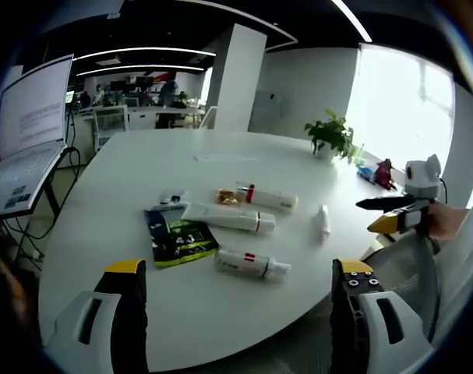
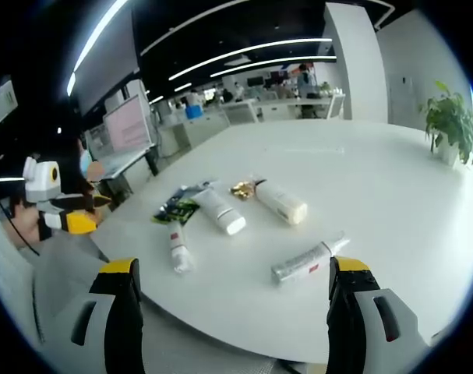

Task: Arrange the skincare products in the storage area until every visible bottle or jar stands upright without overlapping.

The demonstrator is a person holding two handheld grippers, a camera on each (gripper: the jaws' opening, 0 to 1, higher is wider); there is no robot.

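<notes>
**Nothing upright yet: products flat on the bench, both grippers held back**

While all the skincare items lay on their sides, stood off from the white bench (image 1: 220, 312) with both grippers. Left gripper (image 1: 240, 273) kept short of the near edge, fingers spread wide and holding nothing. Right gripper (image 2: 232, 273) likewise released and empty, poised over the bench rim from the opposite side.

Saw a loose cluster in the left gripper view: a long white tube (image 1: 228, 218) with a red band, a second tube with a red cap (image 1: 267, 198) just behind it, a small gold-wrapped item (image 1: 227, 198) beside that, a white bottle (image 1: 253, 264) lying nearest, a dark green sachet (image 1: 178, 238) to one side, and a small white bottle (image 1: 323, 222) apart from the rest. Could not tell whether the long tube touched the sachet's edge.

Judged the task barely begun. Best to start with the nearest lying bottle: approach along its length, close across the body near the middle, lift clear, rotate until the base faces down, and set it on bare bench well apart from the cluster. Worth steadying with the other gripper, since narrow tubes would likely topple on their caps.
</notes>
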